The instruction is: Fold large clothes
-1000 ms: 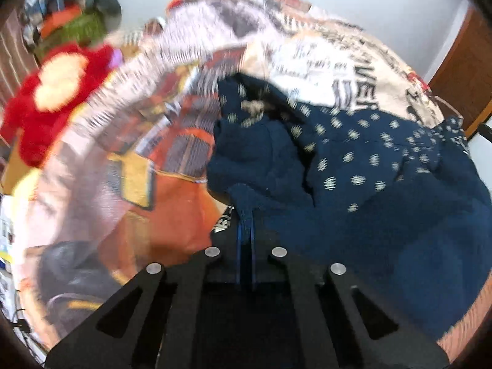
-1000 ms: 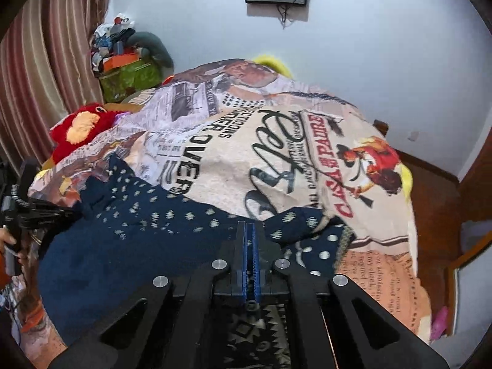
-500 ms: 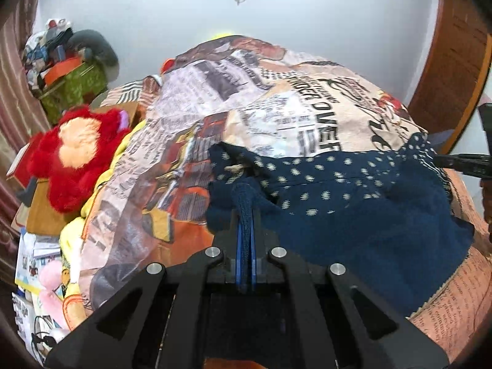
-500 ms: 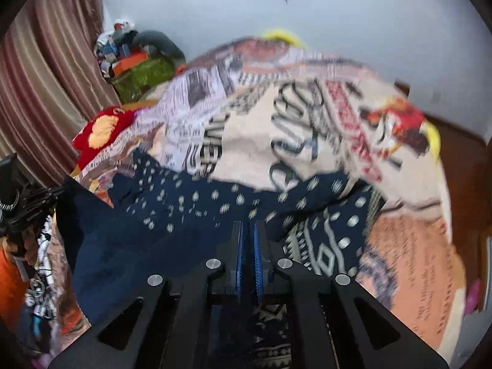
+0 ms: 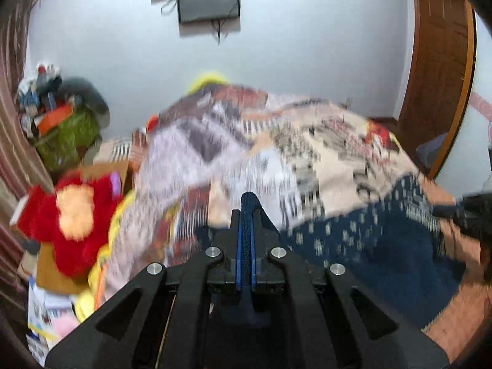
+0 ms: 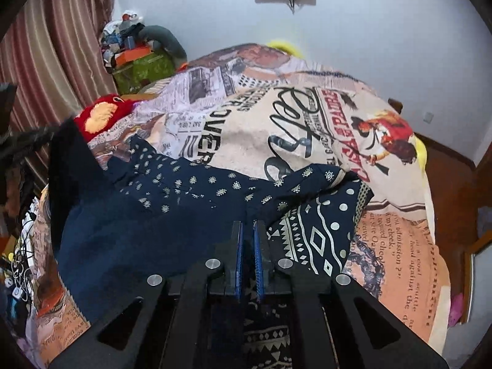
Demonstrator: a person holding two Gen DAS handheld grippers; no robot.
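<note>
Change: the left tool (image 5: 245, 212) has come up off the bed (image 6: 399, 246); a second ago the garment lay bunched just ahead of it, now its view clears the spread and takes in the wall screen (image 5: 209, 3).
Meaning: a judgement, that the left corner is being raised so the cloth hangs taut between the two tools, ready to be laid over in a fold.
Box: far left of the right tool, a green box (image 6: 144, 70) by the curtain, heaped with mixed clutter too small to tell apart.
Toy: a red plush (image 6: 98, 115) left of both tools, beside the bed.
Left tool: closed on a thin ridge of dark blue cloth that stands up between its pads.
Garment: the navy dotted garment (image 6: 172, 203) spreads on the bed from the left tool across to the right tool (image 6: 248, 230), its patterned hem just right of the latter.
Right tool: closed on the garment's near edge, low over the bed, hardly moved.
</note>
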